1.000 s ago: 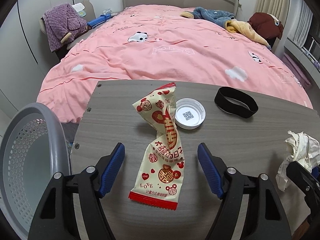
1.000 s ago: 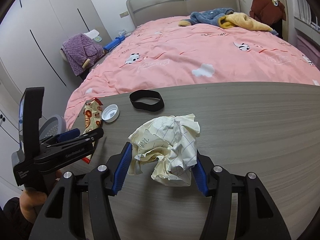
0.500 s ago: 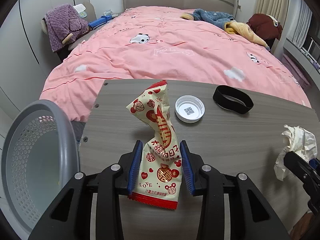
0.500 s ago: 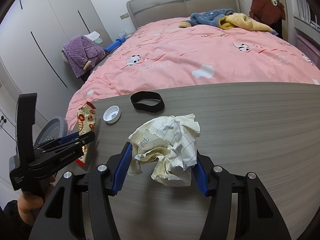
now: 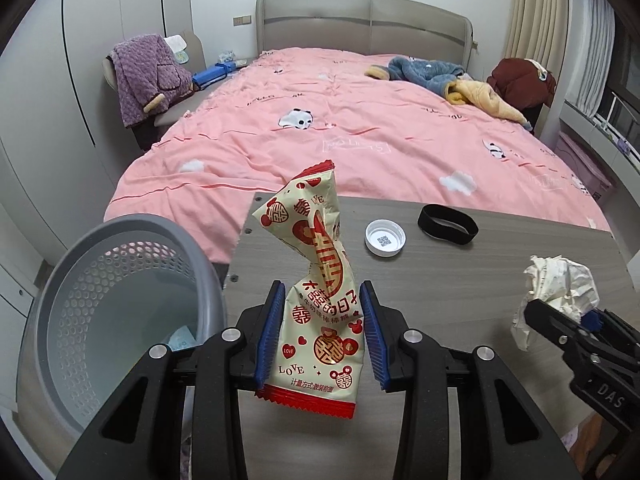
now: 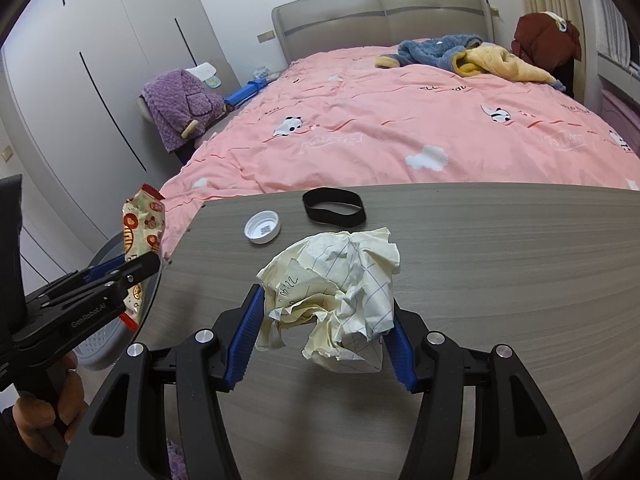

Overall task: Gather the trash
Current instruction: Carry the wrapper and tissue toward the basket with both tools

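A: What's beyond the table (image 5: 500, 264)?
B: A pink bed (image 5: 360, 128); purple robe (image 5: 146, 76) at ten o'clock, blue and yellow clothes (image 5: 448, 80) at one.
A: And the table?
B: A black band (image 5: 448, 230) lies at twelve o'clock.

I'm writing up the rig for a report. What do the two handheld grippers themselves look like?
Both are black plastic with silver screws and ribbed blue finger pads. The left gripper carries white "GenRobot.AI" lettering on its side; the right gripper shows "DAS". A bare hand grips the left handle.

Left claw (image 5: 322, 334) clamped; right claw (image 6: 320, 328) clamped.
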`<state>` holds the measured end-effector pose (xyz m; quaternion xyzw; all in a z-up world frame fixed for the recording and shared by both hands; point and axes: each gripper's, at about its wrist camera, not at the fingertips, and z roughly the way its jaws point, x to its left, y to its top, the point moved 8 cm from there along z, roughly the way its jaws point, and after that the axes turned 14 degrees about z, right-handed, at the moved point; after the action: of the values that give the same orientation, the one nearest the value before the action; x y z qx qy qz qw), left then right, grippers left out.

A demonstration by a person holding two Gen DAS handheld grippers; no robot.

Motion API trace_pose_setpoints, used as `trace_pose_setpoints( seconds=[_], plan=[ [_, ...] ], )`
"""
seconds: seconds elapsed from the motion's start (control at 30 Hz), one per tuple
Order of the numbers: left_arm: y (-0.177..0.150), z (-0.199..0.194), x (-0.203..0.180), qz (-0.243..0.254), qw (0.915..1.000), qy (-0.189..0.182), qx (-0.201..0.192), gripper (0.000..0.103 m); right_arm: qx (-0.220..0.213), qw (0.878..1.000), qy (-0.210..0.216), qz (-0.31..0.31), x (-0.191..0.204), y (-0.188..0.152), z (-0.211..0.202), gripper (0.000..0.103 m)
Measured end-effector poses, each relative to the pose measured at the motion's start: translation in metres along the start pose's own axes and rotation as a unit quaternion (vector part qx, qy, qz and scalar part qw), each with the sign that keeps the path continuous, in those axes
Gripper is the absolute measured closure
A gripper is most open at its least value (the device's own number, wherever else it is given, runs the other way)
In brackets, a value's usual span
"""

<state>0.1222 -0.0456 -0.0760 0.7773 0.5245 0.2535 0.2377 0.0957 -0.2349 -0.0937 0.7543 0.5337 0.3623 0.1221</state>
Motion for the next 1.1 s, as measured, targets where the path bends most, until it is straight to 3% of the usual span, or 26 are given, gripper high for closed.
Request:
trace_pose_setpoints(
  seconds=[0.2,0.53,1.1],
  plan=[
    [-0.007,-0.021,0.022,-0.011,0.9997,0.004,-0.020,0.066,-0.003,1.000,0.004,-0.029,0.030,-0.005,-0.002,0.047],
    [-0.034,-0.037,0.083,-0.030,0.9976,0.055,-0.029,0.066,0.010,0.996,0.032,-0.086,0.105,-0.015,0.012,0.047],
    [-0.099,-0.022,0.190,-0.095,0.9925,0.076,0.015,0.066,0.071,0.978,0.084,-0.176,0.232,-0.058,0.070,0.047]
  ],
)
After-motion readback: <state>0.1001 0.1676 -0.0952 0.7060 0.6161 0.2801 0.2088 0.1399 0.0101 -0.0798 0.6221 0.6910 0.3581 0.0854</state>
